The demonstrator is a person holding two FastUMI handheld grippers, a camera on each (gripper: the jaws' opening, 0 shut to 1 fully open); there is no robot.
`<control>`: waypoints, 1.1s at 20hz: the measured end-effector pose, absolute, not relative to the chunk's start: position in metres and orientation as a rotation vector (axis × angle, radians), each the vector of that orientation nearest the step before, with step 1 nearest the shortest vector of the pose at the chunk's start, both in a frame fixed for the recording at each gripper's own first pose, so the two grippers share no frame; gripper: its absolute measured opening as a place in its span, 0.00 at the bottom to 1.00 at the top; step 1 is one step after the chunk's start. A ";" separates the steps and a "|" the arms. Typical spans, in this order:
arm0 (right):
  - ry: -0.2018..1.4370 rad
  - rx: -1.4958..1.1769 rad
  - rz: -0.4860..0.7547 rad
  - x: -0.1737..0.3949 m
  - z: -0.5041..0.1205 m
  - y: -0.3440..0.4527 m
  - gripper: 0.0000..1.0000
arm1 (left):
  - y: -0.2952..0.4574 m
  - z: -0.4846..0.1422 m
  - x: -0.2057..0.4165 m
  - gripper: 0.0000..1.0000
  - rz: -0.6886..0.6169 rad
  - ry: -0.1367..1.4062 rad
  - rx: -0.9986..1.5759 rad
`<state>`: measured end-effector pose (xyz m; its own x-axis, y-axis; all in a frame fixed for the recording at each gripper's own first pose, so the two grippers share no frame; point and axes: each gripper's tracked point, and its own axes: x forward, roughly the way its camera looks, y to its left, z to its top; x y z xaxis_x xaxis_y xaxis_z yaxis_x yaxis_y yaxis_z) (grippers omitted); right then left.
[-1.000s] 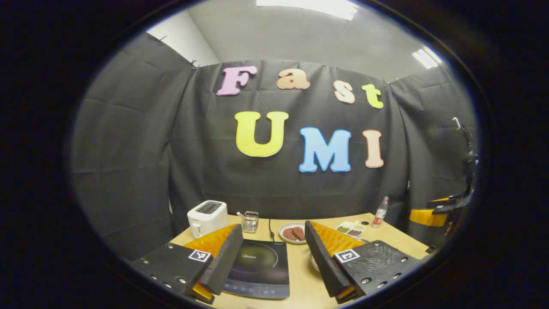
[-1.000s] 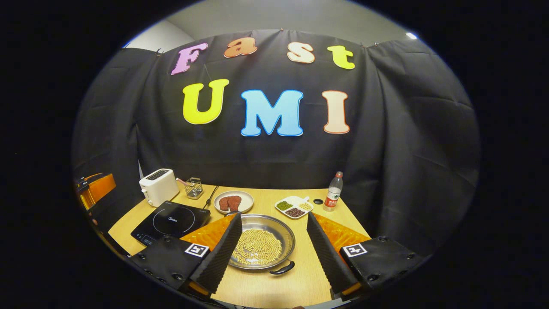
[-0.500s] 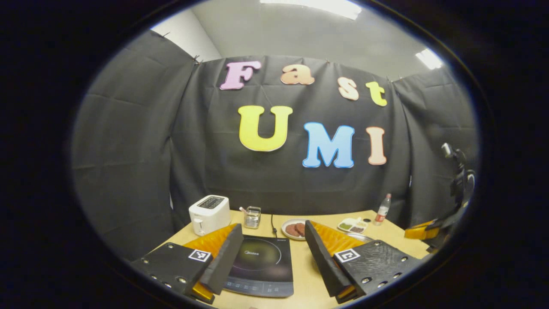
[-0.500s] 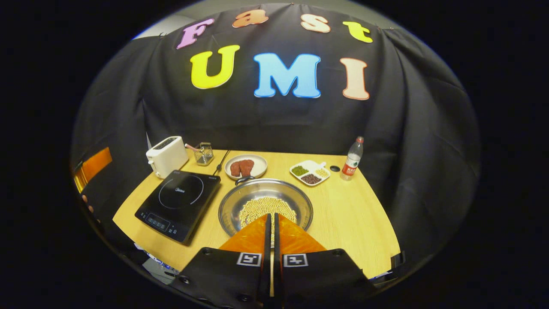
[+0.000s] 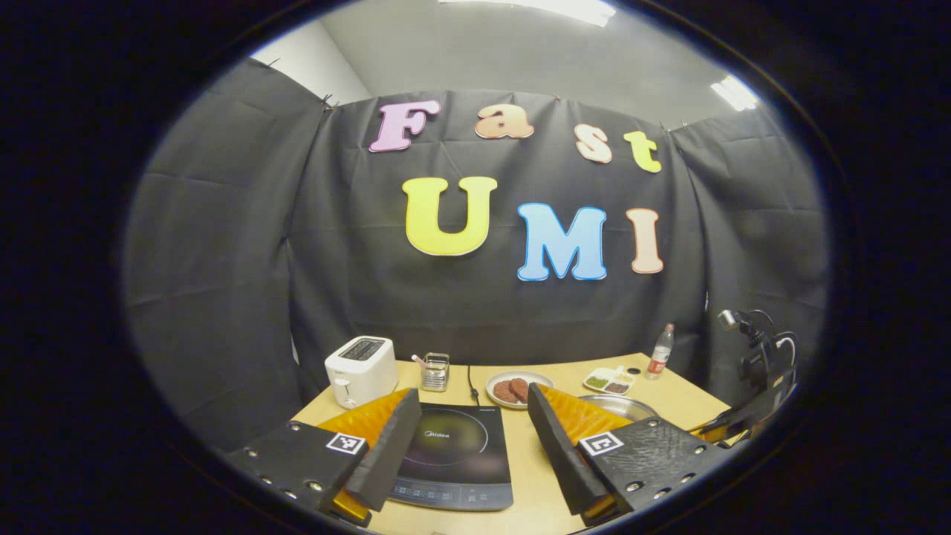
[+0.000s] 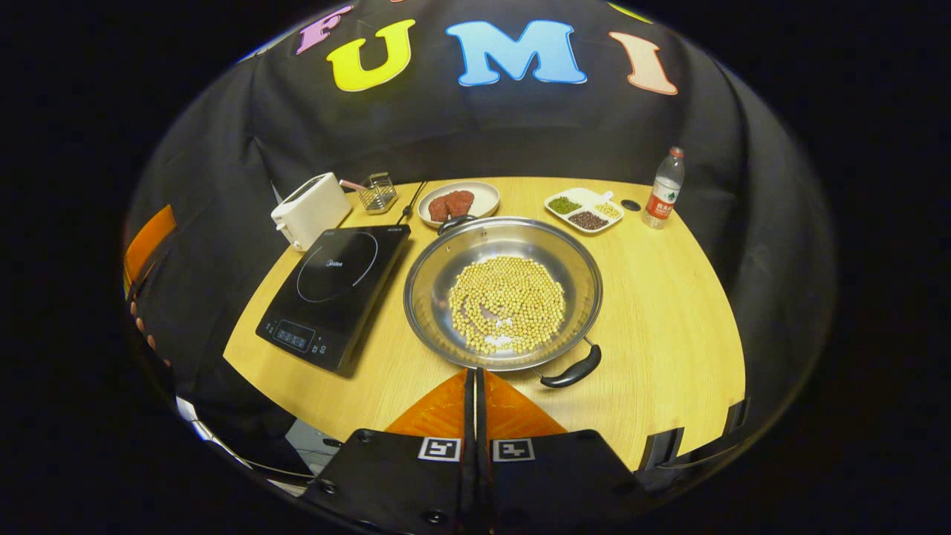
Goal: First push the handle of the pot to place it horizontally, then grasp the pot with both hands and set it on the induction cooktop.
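While our right gripper (image 6: pixel 475 375) hangs pressed together just short of the pot (image 6: pixel 503 293), beside the induction cooktop (image 6: pixel 334 290), a hard shove at the near handle (image 6: pixel 570 369) could scatter soybeans (image 6: pixel 507 303). Left gripper (image 5: pixel 469 431) spread, empty.

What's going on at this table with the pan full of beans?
A person holds a two-finger gripper in each hand. The right gripper, fingers closed together and holding nothing, hovers just short of the round steel pot of yellow beans, near its black near-side handle. The left gripper is open above the black induction cooktop. The pot sits on the wooden table beside the cooktop, not yet on it.
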<state>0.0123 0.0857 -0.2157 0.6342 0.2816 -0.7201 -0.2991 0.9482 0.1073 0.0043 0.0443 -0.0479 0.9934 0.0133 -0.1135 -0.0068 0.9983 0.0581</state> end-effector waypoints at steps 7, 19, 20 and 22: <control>0.948 -0.035 0.377 0.016 -0.259 0.072 0.02 | 0.012 -0.051 0.013 0.86 0.060 0.146 0.029; 1.113 -0.023 0.454 0.044 -0.308 0.071 0.02 | -0.027 -0.079 0.032 0.88 0.092 0.206 0.022; 1.117 -0.032 0.453 0.046 -0.311 0.069 0.02 | -0.027 -0.079 0.033 0.91 0.098 0.208 0.019; 1.120 -0.042 0.454 0.049 -0.313 0.065 0.02 | -0.024 -0.080 0.034 0.88 0.112 0.209 0.018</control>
<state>0.0487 0.0653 -0.3132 0.3544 0.3304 -0.8748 -0.3719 0.9081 0.1923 0.0341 -0.0244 -0.0802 0.9719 0.1131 -0.2062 -0.1094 0.9936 0.0295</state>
